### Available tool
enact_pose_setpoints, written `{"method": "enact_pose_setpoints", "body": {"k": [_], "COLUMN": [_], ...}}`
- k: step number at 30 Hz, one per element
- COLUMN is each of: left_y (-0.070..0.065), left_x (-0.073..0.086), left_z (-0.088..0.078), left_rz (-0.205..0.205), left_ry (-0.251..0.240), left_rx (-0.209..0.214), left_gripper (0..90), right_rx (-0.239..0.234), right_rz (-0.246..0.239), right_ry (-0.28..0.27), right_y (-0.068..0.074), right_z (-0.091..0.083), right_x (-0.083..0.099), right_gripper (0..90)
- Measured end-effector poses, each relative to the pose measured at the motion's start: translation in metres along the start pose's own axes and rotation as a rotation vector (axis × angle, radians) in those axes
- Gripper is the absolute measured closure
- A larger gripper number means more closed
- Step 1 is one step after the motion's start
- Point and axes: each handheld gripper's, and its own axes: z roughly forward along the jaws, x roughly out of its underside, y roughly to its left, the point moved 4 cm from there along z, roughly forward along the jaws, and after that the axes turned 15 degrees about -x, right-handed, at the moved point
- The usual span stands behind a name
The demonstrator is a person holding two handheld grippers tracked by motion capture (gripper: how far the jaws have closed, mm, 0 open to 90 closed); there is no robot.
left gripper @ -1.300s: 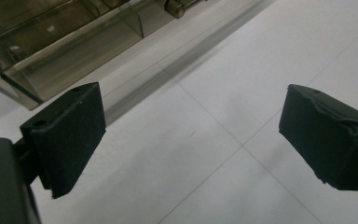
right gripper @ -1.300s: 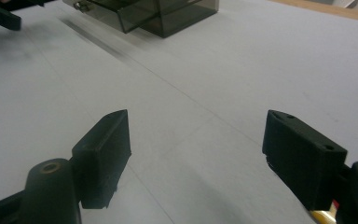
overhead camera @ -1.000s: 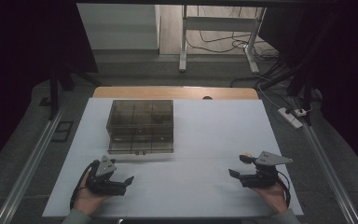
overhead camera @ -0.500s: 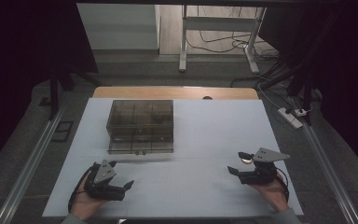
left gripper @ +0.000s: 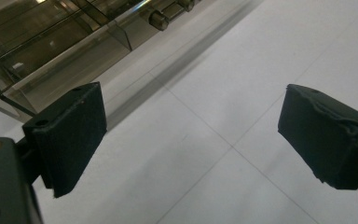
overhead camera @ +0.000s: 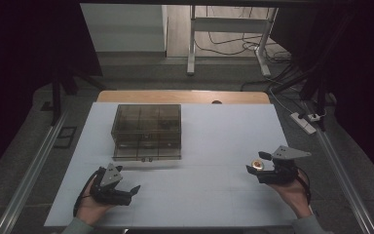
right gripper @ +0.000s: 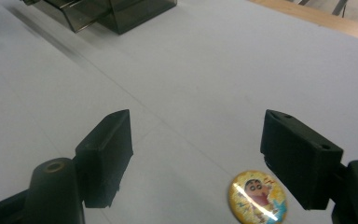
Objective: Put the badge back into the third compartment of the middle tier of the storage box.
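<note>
The left gripper (overhead camera: 132,189) has withdrawn toward the counter (overhead camera: 214,195) edge; both grippers' jaws stand wide, empty, the right gripper (right gripper: 196,158) beside the round badge (right gripper: 257,195).

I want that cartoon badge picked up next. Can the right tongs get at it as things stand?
Probably yes: the right tongs are open, the badge lies flat on the white table by one jaw, nothing covering it.

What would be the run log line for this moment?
left tongs: open, empty | right tongs: open, by badge | box: shut, untouched
</note>
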Motion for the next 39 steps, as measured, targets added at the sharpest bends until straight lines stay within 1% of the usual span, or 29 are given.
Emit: {"method": "enact_pose_setpoints", "body": {"k": [1,2,4,6,7,8,9,10,13,16,18,19,21,24,25,28,31,32,35,39], "left_y": [0.0,0.0,0.001,0.002,0.002,0.002,0.003,0.003,0.004,0.003,0.002,0.001,0.0,0.001,0.002,0.001,0.001,0.001,0.002,0.003], "left_x": [0.0,0.0,0.0,0.0,0.001,0.001,0.001,0.002,0.001,0.0,0.0,0.0,0.001,0.001,0.001,0.001,0.001,0.001,0.001,0.001], "left_z": [0.0,0.0,-0.001,-0.001,-0.001,-0.001,-0.002,-0.003,-0.004,-0.003,-0.002,-0.001,0.0,0.0,-0.001,0.0,0.0,0.0,0.002,0.003], "left_rz": [-0.002,-0.002,-0.004,-0.005,-0.005,-0.005,-0.007,-0.012,-0.02,-0.018,-0.014,-0.009,-0.007,-0.011,-0.012,-0.015,-0.013,-0.013,-0.012,-0.013], "left_ry": [-0.003,-0.003,-0.004,-0.005,-0.005,-0.005,-0.006,-0.009,-0.014,-0.014,-0.014,-0.006,-0.001,-0.004,-0.005,-0.006,-0.006,-0.005,-0.005,-0.003], "left_rx": [-0.001,-0.001,-0.002,-0.006,-0.006,-0.006,-0.006,-0.01,-0.013,-0.012,-0.012,-0.009,-0.009,-0.015,-0.016,-0.014,-0.011,-0.01,-0.015,-0.017], "left_gripper": [8.0,8.0,8.0,8.1,8.1,8.1,8.1,8.1,8.1,8.1,8.2,8.3,8.2,8.3,8.3,8.3,8.3,8.3,8.3,8.3], "right_rx": [-0.001,-0.001,0.006,0.008,0.001,0.001,-0.004,0.011,0.036,0.074,0.08,0.094,0.102,0.102,0.104,0.11,0.104,0.105,0.103,0.098], "right_rz": [0.001,0.001,0.003,0.014,0.022,0.022,0.044,0.044,0.055,0.055,0.056,0.055,0.055,0.085,0.088,0.101,0.114,0.117,0.118,0.122], "right_ry": [-0.003,-0.003,0.0,0.01,0.01,0.01,0.021,0.031,0.058,0.095,0.103,0.121,0.158,0.178,0.189,0.225,0.241,0.244,0.281,0.313], "right_y": [0.0,0.0,-0.003,-0.006,-0.008,-0.008,-0.013,-0.015,-0.022,-0.027,-0.028,-0.031,-0.035,-0.041,-0.043,-0.045,-0.047,-0.048,-0.05,-0.051], "right_z": [-0.001,-0.001,-0.002,-0.002,-0.002,-0.002,-0.002,-0.002,-0.003,-0.004,-0.004,-0.005,-0.005,-0.005,-0.005,-0.004,-0.002,0.0,0.006,0.013], "right_x": [-0.004,-0.004,-0.013,-0.016,-0.016,-0.016,-0.017,-0.017,-0.018,-0.018,-0.018,-0.016,-0.013,-0.008,-0.006,-0.001,0.003,0.004,0.007,0.01], "right_gripper": [24.5,24.5,24.5,24.5,24.6,24.6,24.6,24.6,24.6,24.7,24.7,25.7,25.7,25.7,25.7,25.7,25.8,25.8,25.8,26.3]}}
